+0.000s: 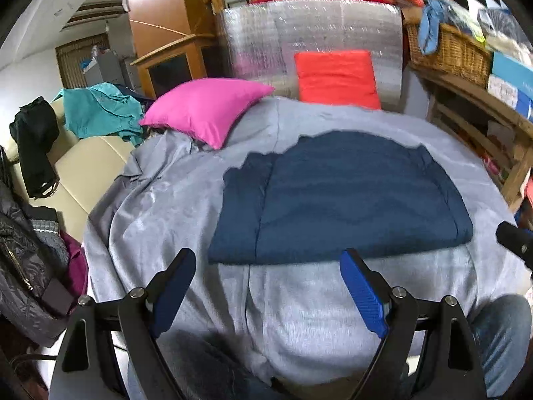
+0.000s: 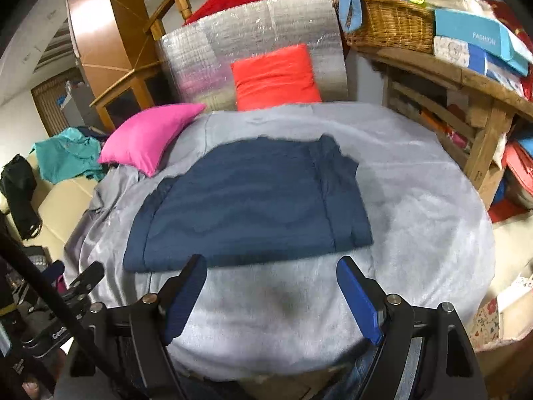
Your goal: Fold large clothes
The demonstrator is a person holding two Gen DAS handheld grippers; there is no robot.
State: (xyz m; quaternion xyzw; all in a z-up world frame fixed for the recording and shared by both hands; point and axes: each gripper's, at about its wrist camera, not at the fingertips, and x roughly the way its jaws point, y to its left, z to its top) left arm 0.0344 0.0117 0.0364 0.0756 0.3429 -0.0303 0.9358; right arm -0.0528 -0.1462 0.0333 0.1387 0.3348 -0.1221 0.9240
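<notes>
The navy garment (image 1: 339, 196) is laid folded on the grey sheet (image 1: 160, 220), at 12 o'clock from both tongs, left (image 1: 268, 268) and right (image 2: 271, 275), which are held wide open and empty.

Both wrist views look forward, down over bed (image 1: 140, 226) near edge; left offset leftward, right rightward; both share navy garment (image 1: 333, 200), pillows.

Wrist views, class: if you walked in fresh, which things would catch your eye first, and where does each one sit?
The navy garment lies flat, partly folded, in the middle of the grey cover, just beyond both open claws. Behind it, a bright pink pillow rests at the far left of the cover, and an orange-red cushion leans against the silver padded panel at the back.
</notes>
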